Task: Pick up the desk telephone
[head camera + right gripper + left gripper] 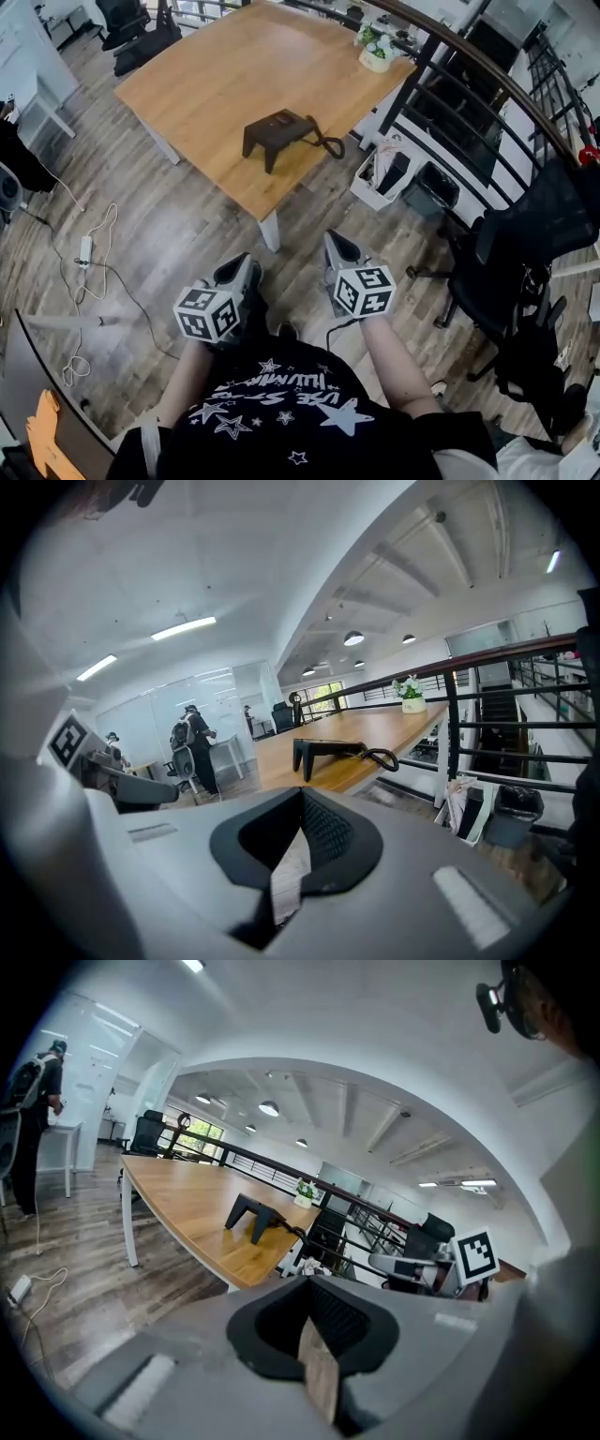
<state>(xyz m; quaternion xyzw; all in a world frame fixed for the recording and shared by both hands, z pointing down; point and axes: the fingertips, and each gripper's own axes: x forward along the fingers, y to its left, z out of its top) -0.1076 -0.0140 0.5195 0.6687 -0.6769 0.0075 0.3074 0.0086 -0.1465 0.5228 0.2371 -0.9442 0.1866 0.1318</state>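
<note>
Wooden desk (206,75) at 12 o'clock in the head view, dark desk telephone (278,132) on it near the front edge, coiled cord (328,145) trailing off its 3 o'clock side. Potted plant (375,49) on the desk's far corner, about 1 o'clock from the phone. Railing (450,89) runs along the desk's right side.

Left gripper (239,277) and right gripper (342,255) are held low in front of the person over the plank floor (169,234), side by side, both pointing toward 12 o'clock. Both are well apart from the phone. Each gripper view shows its jaws brought together, only a thin slit between them and nothing held.

Left gripper view: phone (255,1215) far off at 11 o'clock. Right gripper view: phone (333,752) far off at 12 o'clock.

Step, as I judge it: approach, grasp not begun. Next move calls for closing in on the desk, parting the jaws of at least one gripper, and lining up on the phone body, clear of the cord.
</note>
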